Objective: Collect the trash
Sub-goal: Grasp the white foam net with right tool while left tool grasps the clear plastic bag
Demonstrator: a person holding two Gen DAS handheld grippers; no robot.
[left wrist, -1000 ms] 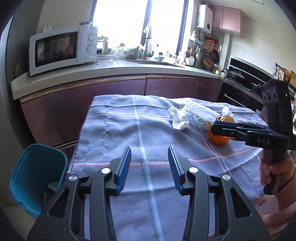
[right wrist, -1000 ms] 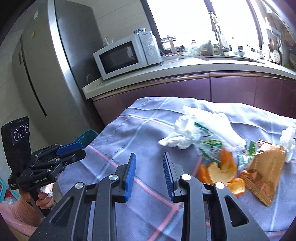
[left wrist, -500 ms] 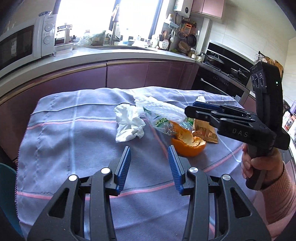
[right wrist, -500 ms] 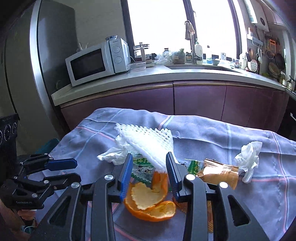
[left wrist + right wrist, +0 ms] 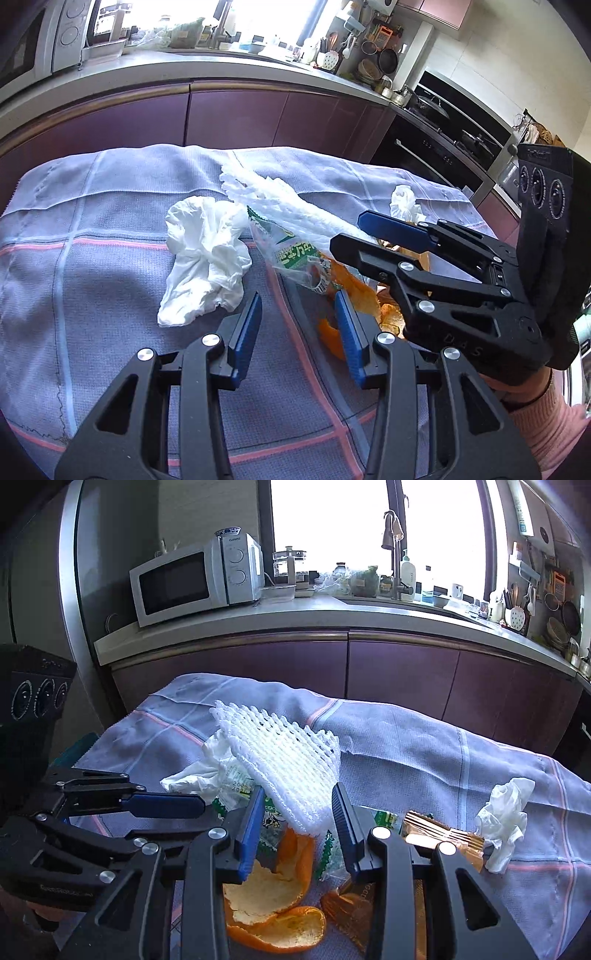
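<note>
Cloth: a grey-lilac checked tablecloth (image 5: pixel 424 746) with pink and pale stripes is being used as the surface under all the trash.
Foam net: a white foam mesh fruit sleeve (image 5: pixel 280 753) is lying draped over the pile's middle.
Tissues: a crumpled white paper tissue (image 5: pixel 207 258) is resting left of the pile; a smaller crumpled tissue (image 5: pixel 504 821) is lying apart to the right.
Peel: curled orange peel (image 5: pixel 277 904) is lying beneath the right gripper.
Wrappers: a clear green-printed plastic wrapper (image 5: pixel 295 254) and a golden-brown snack packet (image 5: pixel 443 836) are lying beside the peel.
Right gripper (image 5: pixel 297 834): blue-padded jaws are being held apart above the peel and net, gripping nothing.
Left gripper (image 5: pixel 299 328): jaws are being held apart over bare cloth, between tissue and peel.
</note>
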